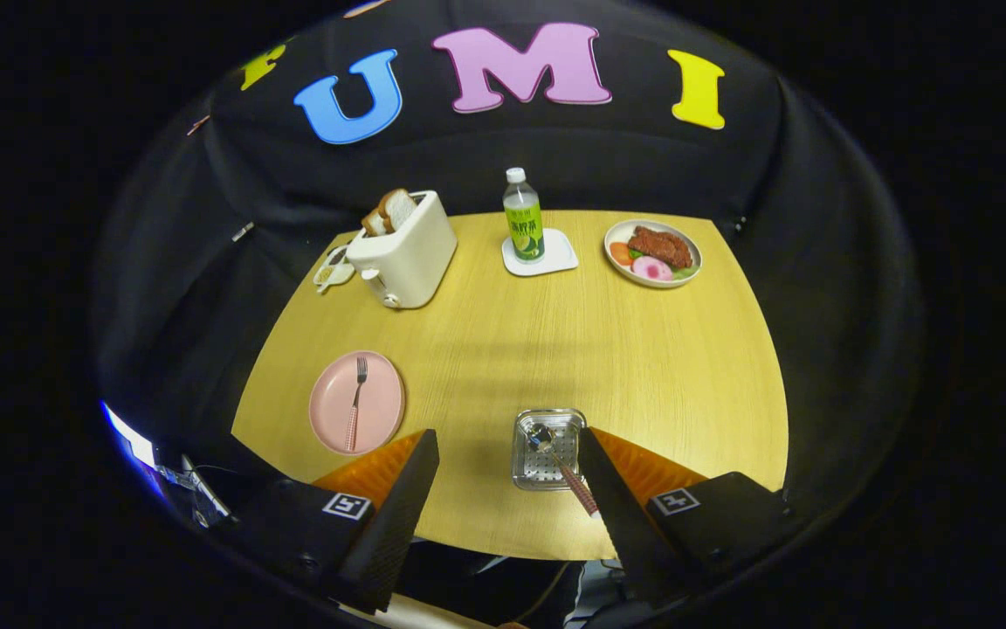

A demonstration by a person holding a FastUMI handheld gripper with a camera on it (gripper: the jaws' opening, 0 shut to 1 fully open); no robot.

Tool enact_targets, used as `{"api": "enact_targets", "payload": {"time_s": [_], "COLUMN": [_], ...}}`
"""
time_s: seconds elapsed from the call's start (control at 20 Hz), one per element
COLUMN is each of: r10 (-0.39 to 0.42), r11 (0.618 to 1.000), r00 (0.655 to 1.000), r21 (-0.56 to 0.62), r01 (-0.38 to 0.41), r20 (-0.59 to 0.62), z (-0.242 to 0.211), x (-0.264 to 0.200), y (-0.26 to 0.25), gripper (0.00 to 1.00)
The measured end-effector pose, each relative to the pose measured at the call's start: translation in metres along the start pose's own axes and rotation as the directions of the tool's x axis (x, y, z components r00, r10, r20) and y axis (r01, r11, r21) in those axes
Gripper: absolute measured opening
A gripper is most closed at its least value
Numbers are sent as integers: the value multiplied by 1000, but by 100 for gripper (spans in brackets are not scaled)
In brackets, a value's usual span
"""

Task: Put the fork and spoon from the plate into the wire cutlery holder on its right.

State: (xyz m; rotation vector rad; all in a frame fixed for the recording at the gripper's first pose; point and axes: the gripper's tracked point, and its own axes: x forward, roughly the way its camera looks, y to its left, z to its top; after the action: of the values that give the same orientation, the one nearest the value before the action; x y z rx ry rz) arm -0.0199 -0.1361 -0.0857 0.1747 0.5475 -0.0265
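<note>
Spoon (558, 460) leans in the wire holder (547, 449) at lower centre, fork (355, 404) on the pink plate (381, 411) lower left, tool (507, 489) spread, empty.

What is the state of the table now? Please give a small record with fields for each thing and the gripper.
fork: lies on the pink plate, handle toward the gripper, left of and beyond the jaws
spoon: stands tilted in the wire holder, bowl down, handle against the right jaw
gripper: jaws wide open, holding nothing
toaster: at the far left, bread in its slots
bottle: upright on a white coaster
food plate: at the far right
task left: the fork
</note>
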Motion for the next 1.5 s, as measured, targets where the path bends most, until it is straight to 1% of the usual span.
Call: {"api": "enact_targets", "payload": {"time_s": [0.2, 0.35, 0.45, 0.55, 0.7, 0.85, 1.05, 1.2, 1.3, 1.35, 1.45, 1.5], "r10": [-1, 12, 26, 54, 95, 138, 154, 128, 109, 89, 14, 7], "r11": [1000, 999, 1000, 999, 995, 987, 978, 975, 970, 965, 955, 958], "r00": [993, 986, 980, 978, 984, 987, 987, 981, 976, 975, 968, 961], "r21": [15, 32, 12, -13, -45, -93, -131, -165, -196, -225, -282, -274], "r01": [0, -17, -29, -52, -89, -131, -159, -152, -146, -135, -87, -85], "r20": [120, 167, 198, 201, 152, 77, -52, -148, -188, -203, -250, -276], "z": [4, 10, 15, 16, 10, -2, -31, -60, -76, -84, -105, -116], "x": [-2, 2, 5, 12, 32, 53, 89, 119, 137, 149, 174, 183], "y": [34, 64, 83, 105, 136, 166, 200, 218, 228, 230, 222, 224], "gripper": [100, 99, 99, 99, 99, 99, 100, 100, 100, 100, 100, 100]}}
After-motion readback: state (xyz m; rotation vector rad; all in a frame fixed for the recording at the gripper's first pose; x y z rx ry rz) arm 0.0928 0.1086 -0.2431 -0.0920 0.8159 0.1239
